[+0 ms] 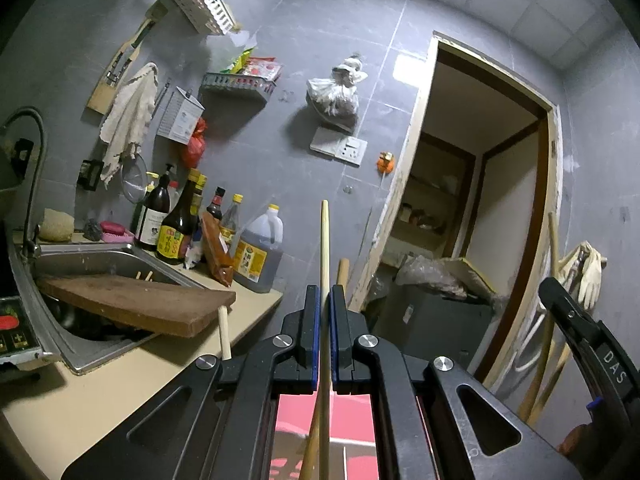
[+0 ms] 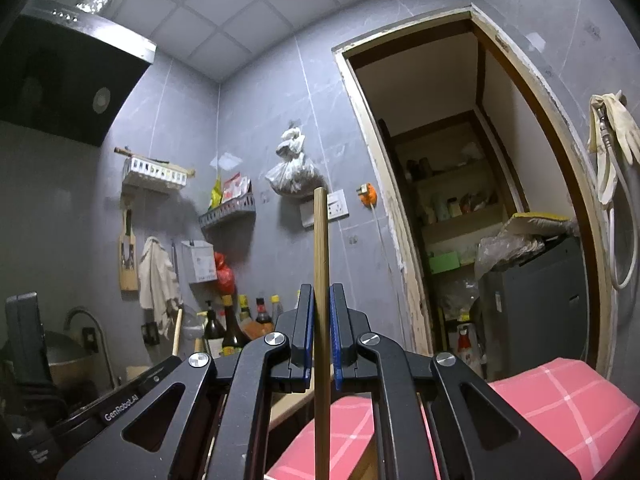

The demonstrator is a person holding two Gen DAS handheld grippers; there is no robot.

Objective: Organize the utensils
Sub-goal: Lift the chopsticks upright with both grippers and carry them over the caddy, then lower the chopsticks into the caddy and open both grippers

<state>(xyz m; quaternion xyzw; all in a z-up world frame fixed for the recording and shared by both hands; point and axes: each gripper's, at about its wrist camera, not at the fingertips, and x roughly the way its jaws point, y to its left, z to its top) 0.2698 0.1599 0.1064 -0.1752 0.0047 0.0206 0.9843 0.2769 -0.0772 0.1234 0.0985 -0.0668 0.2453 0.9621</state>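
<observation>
Left gripper (image 1: 325,292) clamped on a pale, slender round wooden chopstick (image 1: 325,240); blue pads pressed against its sides, stick rising straight past the fingertips and running back down between the black arms. A second wooden stick crosses low behind it in the left wrist view, held or not I cannot tell.

Right gripper (image 2: 321,292) clamped likewise on a darker, thicker round chopstick (image 2: 321,232), upright, blunt flat tip well above the fingertips. Blue ribbed pads touch it on both sides.

Both sticks held in the air, clear of the worktop (image 1: 120,380), a smooth beige slab at lower left. Set into it, a steel sink (image 1: 100,256) with a worn brown wooden cutting board (image 1: 140,300) lying tilted across its rim. Two short stick ends show just behind the board.

Behind the sink, a cluster of glass and plastic bottles (image 1: 176,224), dark sauces, yellow caps, against the grey tiled wall. A slotted white plastic basket (image 1: 202,2) hangs high on that wall; a frayed cream cloth (image 1: 128,116) hangs below it.

Pink checked fabric (image 2: 540,400) lies under the right gripper.
</observation>
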